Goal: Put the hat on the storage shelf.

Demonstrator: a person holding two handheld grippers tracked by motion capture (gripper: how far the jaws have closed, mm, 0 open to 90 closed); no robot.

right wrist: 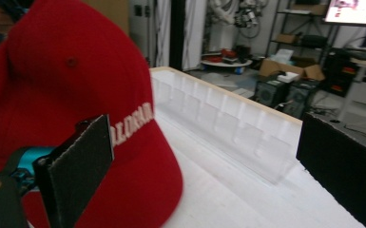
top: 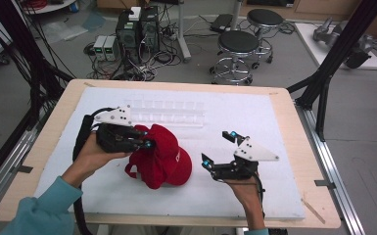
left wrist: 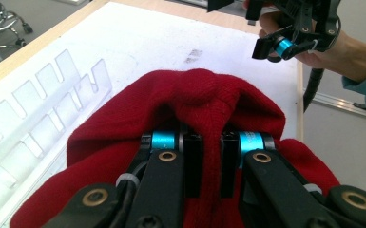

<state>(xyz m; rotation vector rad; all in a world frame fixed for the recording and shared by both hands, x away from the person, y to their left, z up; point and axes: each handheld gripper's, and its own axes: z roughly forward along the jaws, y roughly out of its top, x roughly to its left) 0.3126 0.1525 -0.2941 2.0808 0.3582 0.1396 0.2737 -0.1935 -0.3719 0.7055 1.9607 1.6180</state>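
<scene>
**Cap Position Relative to Both Claws**

Left gripper [top: 147, 144] sits at the left of the white foam-covered table [top: 274, 127], held in the person's left hand [top: 89, 157]. Its jaws are drawn narrow and clamp a fold of the red fabric baseball cap with white lettering [top: 164, 156]. In the left gripper view, the two black pads [left wrist: 192, 164] press a ridge of red cloth [left wrist: 204, 104] between them, and the rest of the crown bulges out above and to either side of the jaws. From the high view, the grip falls on the cap's left edge, at the crown side.

The cap occupies the middle of the white surface, just in front of a clear plastic compartmented rack [top: 169, 111] that lies along the far side. The brim points toward the right gripper. The right gripper view shows the cap [right wrist: 71, 95] with its crown raised while the brim reaches down to the white surface.

Right gripper [top: 219, 148] is at the right, held in the person's right hand [top: 247, 193]. Its jaws stand wide apart, with nothing between them. It is near the cap's brim but clear of it, with a strip of bare surface between. In the right gripper view, one pad [right wrist: 78, 171] overlaps the cap's brim in the picture, and the clear rack [right wrist: 228, 128] runs across the gap between the pads.
</scene>
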